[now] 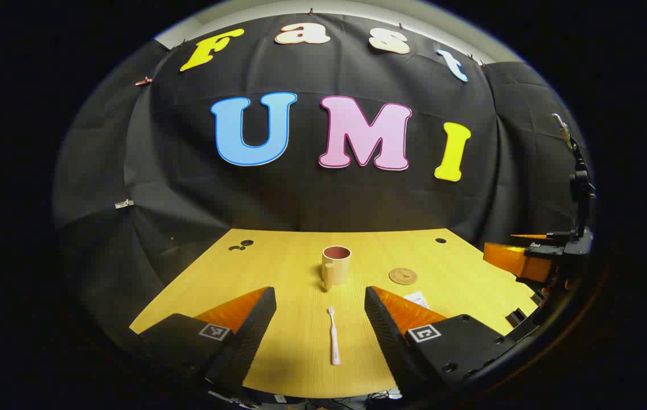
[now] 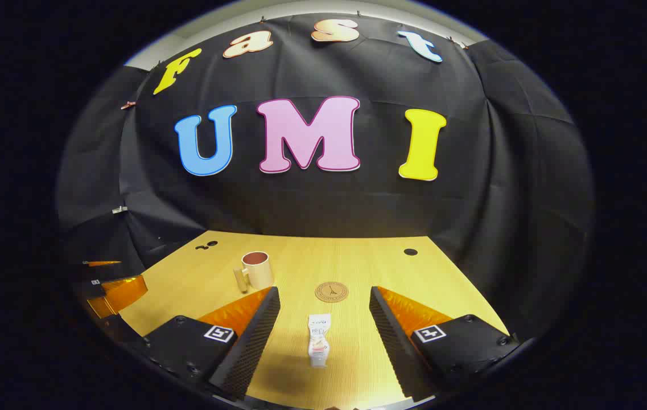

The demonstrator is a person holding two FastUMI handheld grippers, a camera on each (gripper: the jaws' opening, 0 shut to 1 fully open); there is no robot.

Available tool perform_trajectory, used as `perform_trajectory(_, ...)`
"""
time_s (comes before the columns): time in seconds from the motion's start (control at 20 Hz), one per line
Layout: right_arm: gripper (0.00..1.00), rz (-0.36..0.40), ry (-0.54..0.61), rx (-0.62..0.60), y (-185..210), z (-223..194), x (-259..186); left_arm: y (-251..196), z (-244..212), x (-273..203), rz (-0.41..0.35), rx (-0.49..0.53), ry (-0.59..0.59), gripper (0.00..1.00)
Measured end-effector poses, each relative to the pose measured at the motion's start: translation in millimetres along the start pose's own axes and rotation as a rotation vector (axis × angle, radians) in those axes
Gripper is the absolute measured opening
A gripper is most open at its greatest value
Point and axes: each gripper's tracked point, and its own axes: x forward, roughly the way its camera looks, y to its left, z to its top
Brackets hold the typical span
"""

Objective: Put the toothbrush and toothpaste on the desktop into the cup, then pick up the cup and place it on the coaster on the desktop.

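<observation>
left gripper [image 1: 320,307] open, toothbrush [image 1: 334,336] lies between its fingers, long axis near-to-far | right gripper [image 2: 324,307] open over toothpaste [image 2: 318,340] | cup [image 1: 337,265] far, empty

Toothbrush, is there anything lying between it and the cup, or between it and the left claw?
Nothing visible does. The toothbrush lies flat between the open left claw fingers, pointing toward the cup, with bare desktop between them. The coaster sits off to the right of that path.
</observation>
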Motion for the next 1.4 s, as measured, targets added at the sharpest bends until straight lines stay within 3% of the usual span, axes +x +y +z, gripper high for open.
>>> perform_trajectory(0.75, 0.98, 0.028, 0.115, 0.002, 1, -26, 19, 1, -2, 13, 0.008, 0.016, 0.030, 0.98)
perform_trajectory(1.4, 0.98, 0.083, 0.325, -0.019, 21, -82, 53, 20, -15, 12, 0.096, 0.024, 0.077, 0.98)
